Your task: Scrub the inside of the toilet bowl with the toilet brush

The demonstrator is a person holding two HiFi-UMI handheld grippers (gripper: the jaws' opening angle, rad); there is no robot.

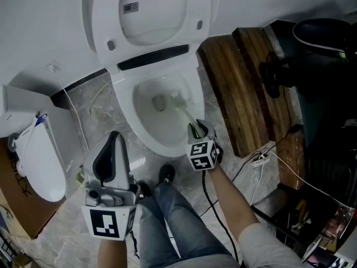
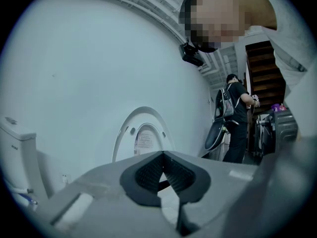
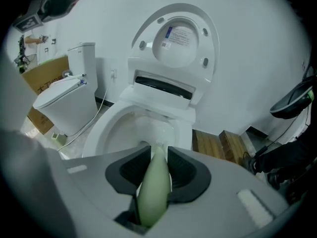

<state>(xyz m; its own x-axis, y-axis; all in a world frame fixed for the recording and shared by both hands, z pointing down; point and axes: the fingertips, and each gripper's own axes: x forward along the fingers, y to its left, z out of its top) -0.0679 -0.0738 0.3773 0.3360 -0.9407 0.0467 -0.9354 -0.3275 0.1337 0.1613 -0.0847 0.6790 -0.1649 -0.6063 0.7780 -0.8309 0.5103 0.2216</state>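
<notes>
The white toilet bowl (image 1: pixel 126 108) stands with lid and seat (image 1: pixel 150 15) raised; it also fills the right gripper view (image 3: pixel 98 133). My right gripper (image 1: pixel 195 129) hangs over the bowl's front right rim, shut on the pale green handle of the toilet brush (image 1: pixel 186 115). The brush's white head (image 1: pixel 178 99) rests against the inner wall beside the drain. In the right gripper view the handle (image 3: pixel 154 187) runs between the pads of my right gripper (image 3: pixel 159 151) down into the bowl. My left gripper (image 1: pixel 114 137) is held left of the bowl, shut and empty, pointing at the wall (image 2: pixel 163 156).
A second toilet (image 1: pixel 39 161) and a cardboard box (image 1: pixel 17 200) stand at the left. Wooden boards (image 1: pixel 245 94), a power strip with cables (image 1: pixel 259 159) and dark equipment (image 1: pixel 323 38) lie to the right. My legs in jeans (image 1: pixel 167 222) are in front. Another person (image 2: pixel 237 118) stands far off.
</notes>
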